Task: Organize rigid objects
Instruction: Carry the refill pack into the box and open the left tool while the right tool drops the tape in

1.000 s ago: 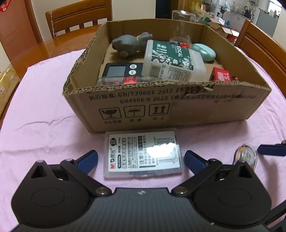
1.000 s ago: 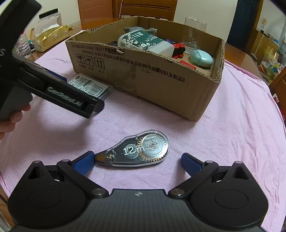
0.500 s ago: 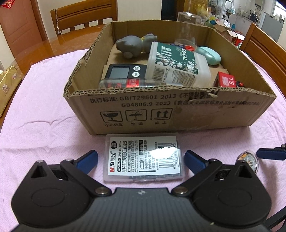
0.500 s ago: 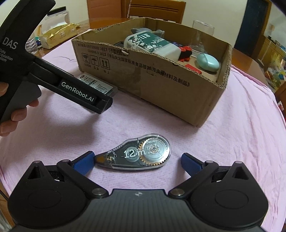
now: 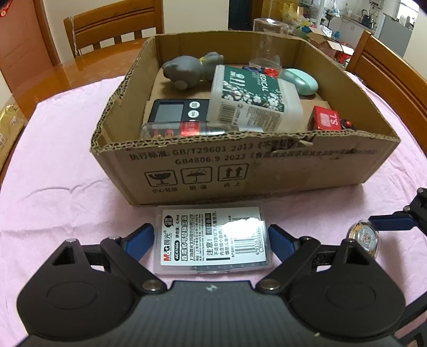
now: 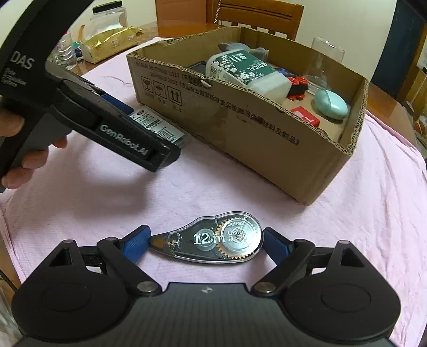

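Observation:
A clear flat M&G refill case (image 5: 213, 239) lies on the pink cloth just in front of the cardboard box (image 5: 253, 165). My left gripper (image 5: 210, 241) is open with a blue finger on each side of the case, not squeezing it. A clear correction-tape dispenser marked 12m (image 6: 213, 241) lies on the cloth; my right gripper (image 6: 205, 243) is open around it, its fingers close to both ends. The dispenser also shows in the left wrist view (image 5: 364, 237). The case shows in the right wrist view (image 6: 157, 125) under the left gripper body.
The box holds a grey toy figure (image 5: 189, 70), a white MEDICAL bottle (image 5: 253, 98), a black timer (image 5: 176, 112), a mint oval case (image 5: 301, 81), a red box (image 5: 324, 121) and a glass (image 5: 267, 50). Wooden chairs (image 5: 112, 24) stand behind the table. A gold packet (image 6: 106, 42) lies far left.
Both grippers have moved a little forward and lower, so the case and the tape dispenser sit further in between their fingers. The fingers stay open.

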{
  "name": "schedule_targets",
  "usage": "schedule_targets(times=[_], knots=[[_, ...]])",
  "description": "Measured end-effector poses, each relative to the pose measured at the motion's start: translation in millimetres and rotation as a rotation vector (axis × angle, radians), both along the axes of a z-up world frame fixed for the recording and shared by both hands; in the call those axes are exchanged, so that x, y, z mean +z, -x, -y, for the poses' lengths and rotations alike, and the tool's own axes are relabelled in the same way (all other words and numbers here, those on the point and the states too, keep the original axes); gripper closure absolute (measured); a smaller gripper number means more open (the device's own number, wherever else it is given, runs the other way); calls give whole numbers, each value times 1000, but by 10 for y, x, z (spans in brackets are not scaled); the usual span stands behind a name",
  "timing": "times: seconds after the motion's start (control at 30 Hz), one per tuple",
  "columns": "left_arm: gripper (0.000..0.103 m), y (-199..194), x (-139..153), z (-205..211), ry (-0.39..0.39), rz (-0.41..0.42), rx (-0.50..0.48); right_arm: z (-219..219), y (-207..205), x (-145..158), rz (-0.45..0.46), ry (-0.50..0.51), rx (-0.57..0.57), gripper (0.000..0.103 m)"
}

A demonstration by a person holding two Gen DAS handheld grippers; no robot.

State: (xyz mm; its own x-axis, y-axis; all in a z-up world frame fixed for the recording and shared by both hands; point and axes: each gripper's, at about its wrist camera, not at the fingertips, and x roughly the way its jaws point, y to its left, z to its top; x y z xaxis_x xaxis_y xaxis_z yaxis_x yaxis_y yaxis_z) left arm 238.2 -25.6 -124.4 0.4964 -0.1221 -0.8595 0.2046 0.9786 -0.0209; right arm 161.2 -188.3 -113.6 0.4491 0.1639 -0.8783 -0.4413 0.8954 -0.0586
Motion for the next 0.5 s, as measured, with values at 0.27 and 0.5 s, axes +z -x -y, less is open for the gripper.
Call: schedule_targets(times=[0.27, 0.5], knots=[[12, 48, 220, -43, -7, -20, -84, 61, -14, 185, -31, -35, -13, 10], [12, 105, 637, -125, -24, 1, -160, 108, -35, 630, 17, -39, 30, 10]])
